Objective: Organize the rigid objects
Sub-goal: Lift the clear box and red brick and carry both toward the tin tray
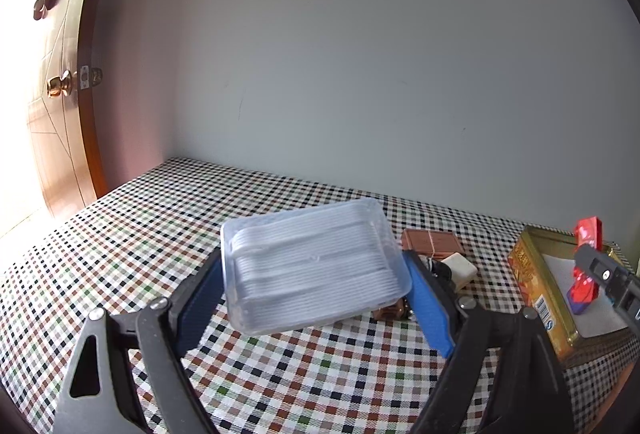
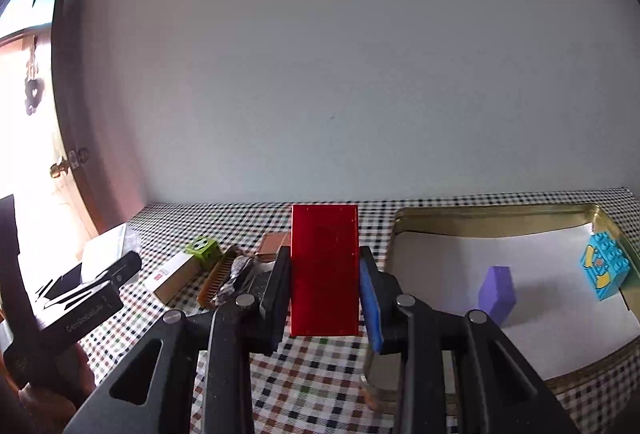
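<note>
- Rigid objects lie scattered over a table (image 1: 120, 234) under a checked cloth of black, brown, green and white, which meets a pale wall (image 1: 360, 54); a wooden door (image 1: 56, 94) with a brass knob stands at the left
- A gold tin box (image 2: 496, 214), lid off and lined with white paper, sits at the table's right end; its outer wall carries gold and red print and a barcode, too small to read
- A clear plastic container (image 1: 312, 266) holding white ribbed pieces is clamped between the blue pads of the left gripper (image 1: 316, 294), tilted and clear of the cloth
- A flat red block (image 2: 324, 270) stands upright, pinched firmly in the right gripper (image 2: 324, 294), just left of the tin
- The left gripper's body shows pale lettering in the right wrist view, too blurred to read with certainty
- A white and tan carton (image 2: 176, 274) bears a small red label, illegible
- A brown comb (image 2: 218, 276) lies beside it
- Inside the tin, a blue toy brick (image 2: 604, 266) with yellow markings leans against the right wall
- A purple block (image 2: 496, 292) stands on the paper
- A green cube (image 2: 202, 250) sits behind the carton
</note>
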Motion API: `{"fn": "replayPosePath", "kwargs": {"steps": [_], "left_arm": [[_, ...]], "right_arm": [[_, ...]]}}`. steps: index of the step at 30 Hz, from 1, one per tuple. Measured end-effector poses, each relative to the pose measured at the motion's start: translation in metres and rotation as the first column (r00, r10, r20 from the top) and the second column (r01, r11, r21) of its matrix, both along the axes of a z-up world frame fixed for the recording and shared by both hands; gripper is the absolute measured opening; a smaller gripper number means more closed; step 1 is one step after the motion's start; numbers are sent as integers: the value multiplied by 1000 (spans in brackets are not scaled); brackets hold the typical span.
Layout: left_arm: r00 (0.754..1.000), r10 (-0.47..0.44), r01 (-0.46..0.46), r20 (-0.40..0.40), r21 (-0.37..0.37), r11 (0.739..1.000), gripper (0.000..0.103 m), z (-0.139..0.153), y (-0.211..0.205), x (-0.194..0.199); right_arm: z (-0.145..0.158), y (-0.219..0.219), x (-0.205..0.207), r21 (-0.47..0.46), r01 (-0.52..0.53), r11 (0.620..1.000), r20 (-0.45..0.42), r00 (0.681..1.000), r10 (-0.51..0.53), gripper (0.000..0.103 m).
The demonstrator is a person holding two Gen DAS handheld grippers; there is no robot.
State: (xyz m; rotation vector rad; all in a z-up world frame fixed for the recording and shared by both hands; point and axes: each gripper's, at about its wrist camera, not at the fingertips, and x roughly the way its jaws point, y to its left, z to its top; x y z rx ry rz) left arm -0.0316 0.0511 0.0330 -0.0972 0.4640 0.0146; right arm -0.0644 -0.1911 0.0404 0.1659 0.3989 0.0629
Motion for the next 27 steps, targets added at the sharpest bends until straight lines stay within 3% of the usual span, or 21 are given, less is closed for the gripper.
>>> {"fn": "replayPosePath", "kwargs": {"steps": [27], "left_arm": [[1000, 0, 0, 17, 5, 1000, 86, -1, -8, -3]], "right_arm": [[8, -37, -13, -54, 145, 988, 54, 988, -142, 34]]}}
